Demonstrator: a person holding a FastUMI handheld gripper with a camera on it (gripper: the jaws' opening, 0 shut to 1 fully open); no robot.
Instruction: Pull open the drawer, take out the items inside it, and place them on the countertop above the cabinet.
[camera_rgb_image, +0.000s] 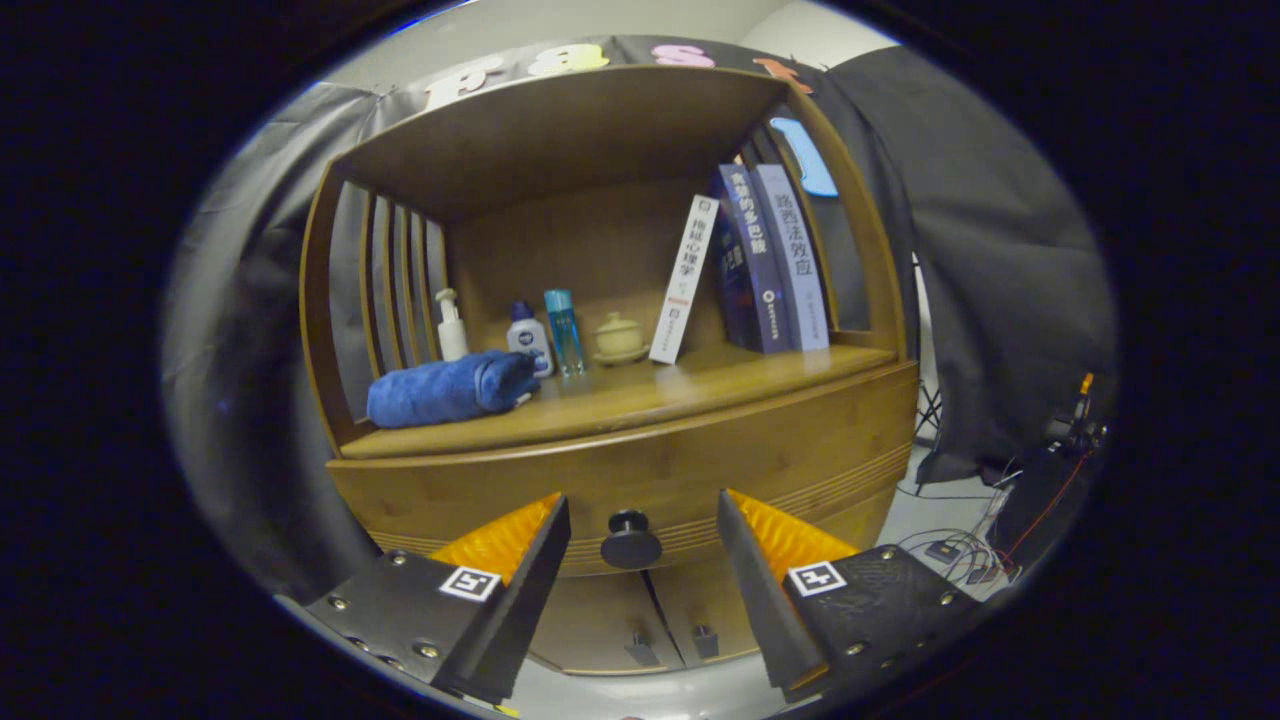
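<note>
Gripper view had my gripper (643, 535) spread wide, holding nothing, fingers either side of the drawer knob (631, 541), not yet touching. Drawer (640, 470) was shut, just below the countertop (620, 400). Next, I judged: ease fwd, pinch knob, pull straight.

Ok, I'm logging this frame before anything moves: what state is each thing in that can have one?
Wooden drawer with round black knob: closed.
Two lower cabinet doors: closed.
Gripper: open, fingers either side of the knob, not touching.
Rolled blue towel: lying on the countertop.
White book: leaning.
</note>
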